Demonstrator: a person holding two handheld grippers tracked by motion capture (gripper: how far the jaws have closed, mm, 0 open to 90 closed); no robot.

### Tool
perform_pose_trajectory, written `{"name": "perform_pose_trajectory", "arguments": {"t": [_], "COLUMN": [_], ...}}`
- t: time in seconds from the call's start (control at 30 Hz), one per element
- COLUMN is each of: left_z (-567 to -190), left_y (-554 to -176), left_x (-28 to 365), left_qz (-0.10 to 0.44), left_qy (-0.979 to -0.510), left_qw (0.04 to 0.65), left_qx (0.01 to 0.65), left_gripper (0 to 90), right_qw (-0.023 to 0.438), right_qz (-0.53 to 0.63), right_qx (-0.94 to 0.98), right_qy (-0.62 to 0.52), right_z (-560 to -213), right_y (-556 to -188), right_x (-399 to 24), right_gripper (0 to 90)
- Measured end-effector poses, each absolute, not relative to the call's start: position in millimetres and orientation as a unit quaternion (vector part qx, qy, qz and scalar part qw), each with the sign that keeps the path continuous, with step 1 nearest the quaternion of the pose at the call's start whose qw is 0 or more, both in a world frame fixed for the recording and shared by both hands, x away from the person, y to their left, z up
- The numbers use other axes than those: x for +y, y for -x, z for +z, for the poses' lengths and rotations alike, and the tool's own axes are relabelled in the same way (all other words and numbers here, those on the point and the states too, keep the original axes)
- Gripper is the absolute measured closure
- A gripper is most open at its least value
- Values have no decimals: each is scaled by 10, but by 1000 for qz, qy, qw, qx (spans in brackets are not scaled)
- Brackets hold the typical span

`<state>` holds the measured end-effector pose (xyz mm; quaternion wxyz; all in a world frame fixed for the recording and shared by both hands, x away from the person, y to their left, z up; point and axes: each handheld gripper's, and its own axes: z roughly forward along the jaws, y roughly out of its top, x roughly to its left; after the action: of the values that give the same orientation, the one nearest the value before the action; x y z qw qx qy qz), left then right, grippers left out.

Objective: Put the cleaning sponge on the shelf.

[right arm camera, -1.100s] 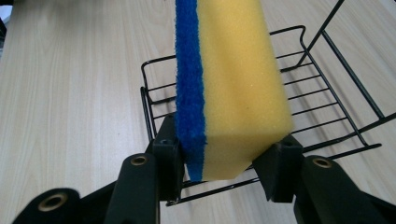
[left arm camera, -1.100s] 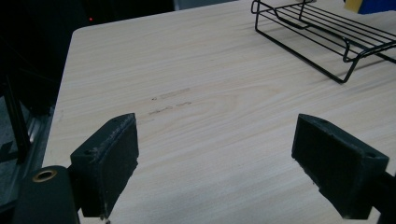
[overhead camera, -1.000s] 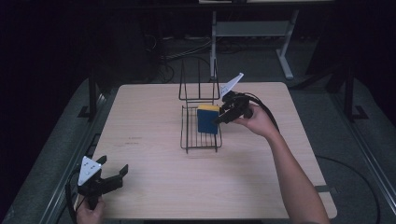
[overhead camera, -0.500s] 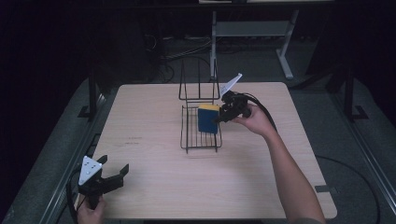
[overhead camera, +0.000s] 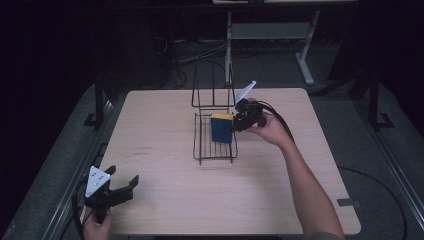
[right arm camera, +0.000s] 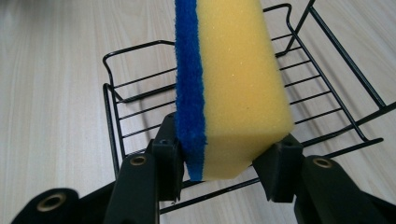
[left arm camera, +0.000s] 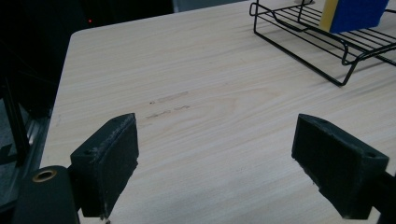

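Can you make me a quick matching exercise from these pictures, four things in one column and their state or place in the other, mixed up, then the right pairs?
Things:
1. sponge
2. wire rack
3. left claw
4. right claw

States or places:
A. open, with nothing between its jaws
B. black, standing on the wooden table
C. shut on the sponge
D. blue and yellow, held over the rack

Pairs: 1-D, 2-B, 3-A, 4-C
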<state>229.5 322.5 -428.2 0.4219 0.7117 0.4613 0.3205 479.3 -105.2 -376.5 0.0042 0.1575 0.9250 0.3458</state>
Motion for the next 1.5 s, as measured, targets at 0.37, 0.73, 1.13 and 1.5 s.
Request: {"name": "perform_pose_trajectory", "arguments": {"t": [0.37, 0.73, 1.13, 1.5], "left_z": [-4281, -4280, -4273, -4277], "left_y": [-2286, -2283, -2280, -2280], "left_x": [3234, 3229, 3230, 3230], "left_qz": [320, 320, 320, 318], "left_qy": [-712, -712, -712, -712], "left_qw": [421, 422, 423, 423], "left_qx": [461, 462, 460, 461], "left_gripper": [141, 141, 141, 141], "right_qw": [7, 5, 7, 14], "right_qz": [348, 337, 338, 336], "right_qx": [924, 928, 926, 926], "right_qy": [-157, -157, -166, -171], "right_z": [-3781, -3815, -3767, -3731], "right_y": [-4805, -4771, -4745, -4698], "right_x": [-1066, -994, -1010, -992], "right_gripper": [527, 456, 344, 254]}}
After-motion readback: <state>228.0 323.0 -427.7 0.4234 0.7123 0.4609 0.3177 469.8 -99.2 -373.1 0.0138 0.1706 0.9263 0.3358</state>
